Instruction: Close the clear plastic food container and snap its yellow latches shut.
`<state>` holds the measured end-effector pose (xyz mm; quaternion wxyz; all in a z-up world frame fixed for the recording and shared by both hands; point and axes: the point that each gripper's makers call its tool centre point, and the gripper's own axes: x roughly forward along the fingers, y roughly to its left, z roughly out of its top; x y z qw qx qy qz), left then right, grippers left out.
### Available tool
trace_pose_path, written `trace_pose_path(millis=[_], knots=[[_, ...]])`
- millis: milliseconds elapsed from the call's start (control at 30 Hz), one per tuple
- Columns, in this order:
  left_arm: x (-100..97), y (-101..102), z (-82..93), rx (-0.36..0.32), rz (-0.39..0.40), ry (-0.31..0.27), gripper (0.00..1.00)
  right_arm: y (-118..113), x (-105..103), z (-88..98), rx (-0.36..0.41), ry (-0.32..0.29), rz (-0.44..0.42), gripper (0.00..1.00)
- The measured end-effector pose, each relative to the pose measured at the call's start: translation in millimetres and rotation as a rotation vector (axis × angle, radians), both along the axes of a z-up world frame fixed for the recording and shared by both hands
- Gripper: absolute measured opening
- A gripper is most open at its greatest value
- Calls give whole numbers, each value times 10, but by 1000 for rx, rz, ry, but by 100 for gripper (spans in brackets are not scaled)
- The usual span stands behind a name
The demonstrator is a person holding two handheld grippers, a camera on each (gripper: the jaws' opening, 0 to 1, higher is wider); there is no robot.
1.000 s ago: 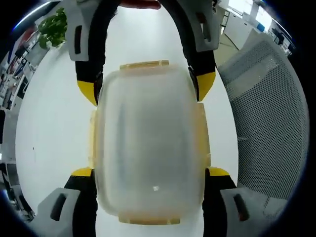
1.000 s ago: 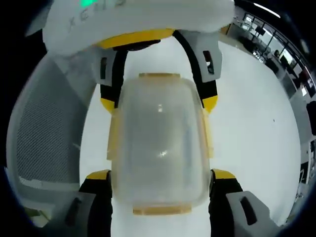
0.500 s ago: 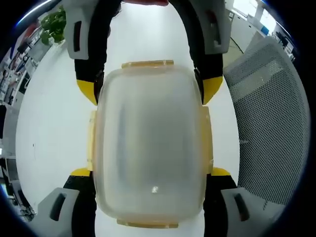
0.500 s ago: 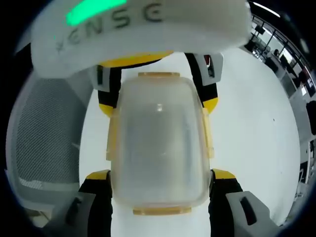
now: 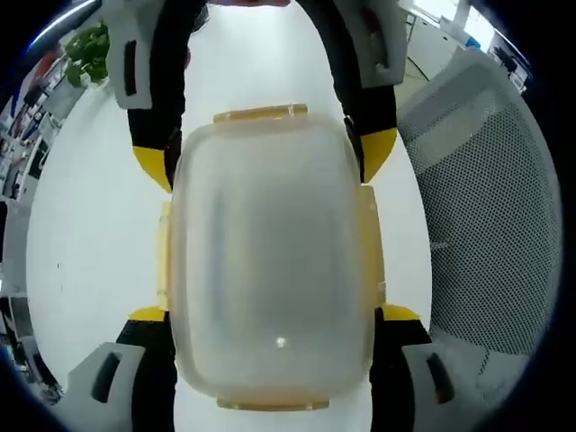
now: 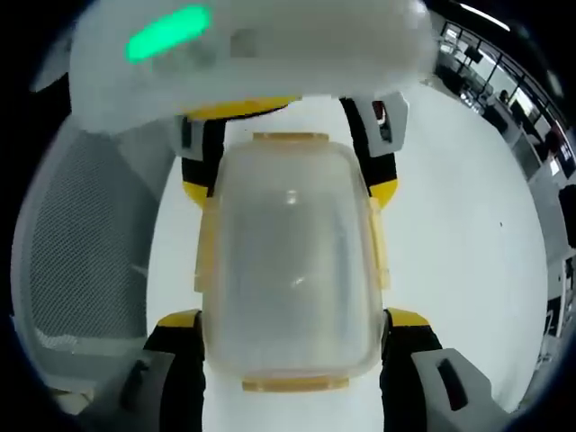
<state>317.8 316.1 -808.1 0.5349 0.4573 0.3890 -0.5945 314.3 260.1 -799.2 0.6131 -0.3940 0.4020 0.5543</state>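
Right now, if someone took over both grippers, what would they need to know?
Left gripper: jaws at either side of the container's near end, closed on it as far as I can tell.
Right gripper: the same from the opposite end.
The container sits between both grippers over the white table, lid on. A mesh chair stands beside the table.
Done: lid appears seated.
Left: the yellow latches along the edges look flared out rather than snapped, though the blur makes that unsure. Check each and press it shut.
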Motion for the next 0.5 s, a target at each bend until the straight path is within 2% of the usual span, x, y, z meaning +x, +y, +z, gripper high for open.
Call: trace_pose_path(millis=[500], knots=[[47, 92, -15, -2, -15, -9, 88, 107, 13, 15, 40, 1, -19, 81]])
